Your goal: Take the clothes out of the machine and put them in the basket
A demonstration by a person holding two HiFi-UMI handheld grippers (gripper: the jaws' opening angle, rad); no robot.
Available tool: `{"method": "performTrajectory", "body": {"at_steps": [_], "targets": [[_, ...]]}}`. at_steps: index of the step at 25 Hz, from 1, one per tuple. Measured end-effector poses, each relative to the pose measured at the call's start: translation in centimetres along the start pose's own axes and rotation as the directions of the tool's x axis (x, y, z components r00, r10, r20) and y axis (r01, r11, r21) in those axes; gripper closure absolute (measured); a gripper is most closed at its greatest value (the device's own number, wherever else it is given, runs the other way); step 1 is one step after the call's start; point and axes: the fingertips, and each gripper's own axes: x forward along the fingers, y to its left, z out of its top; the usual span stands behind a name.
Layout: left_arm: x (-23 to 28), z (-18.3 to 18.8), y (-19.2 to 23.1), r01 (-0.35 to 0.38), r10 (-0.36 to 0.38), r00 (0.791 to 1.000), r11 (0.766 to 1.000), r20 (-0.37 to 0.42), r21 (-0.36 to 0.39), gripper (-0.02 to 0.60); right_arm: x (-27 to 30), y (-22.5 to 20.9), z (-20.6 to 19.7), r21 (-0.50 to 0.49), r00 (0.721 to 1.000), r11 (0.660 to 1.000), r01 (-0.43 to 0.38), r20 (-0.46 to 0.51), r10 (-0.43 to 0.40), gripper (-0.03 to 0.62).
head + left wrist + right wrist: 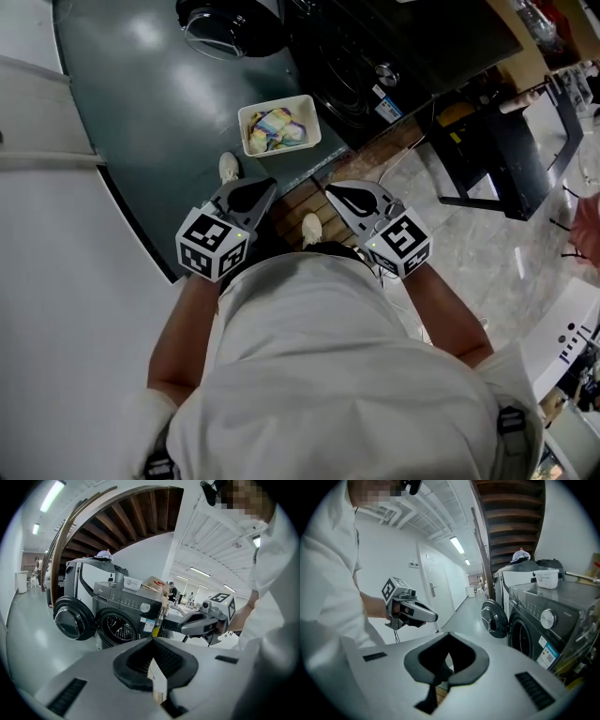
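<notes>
A white basket (278, 127) with colourful clothes in it stands on the dark floor before the black washing machine (361, 56). The machine's round door (72, 618) hangs open, and its drum (117, 627) looks dark, so I cannot make out any clothes inside. I hold my left gripper (265, 187) and right gripper (333, 192) close to my body, side by side, well short of the basket. Both are shut with nothing between the jaws. The left gripper view shows the right gripper (187, 629); the right gripper view shows the left gripper (431, 617) and the machine (543, 630).
My feet (312, 228) stand just behind the basket. A small white box (547, 578) sits on top of the machine. A black metal frame (492, 155) stands to the right. A curved white wall (56, 234) borders the left side.
</notes>
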Motion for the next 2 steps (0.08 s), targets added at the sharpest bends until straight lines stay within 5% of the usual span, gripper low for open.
{"method": "performTrajectory", "body": {"at_steps": [2], "targets": [[0.49,-0.39,0.17,0.010,-0.010,1.000,1.000,-0.013,-0.012,0.584,0.55,-0.21,-0.70,0.016,1.000,1.000,-0.005,-0.016,0.005,0.591]]}}
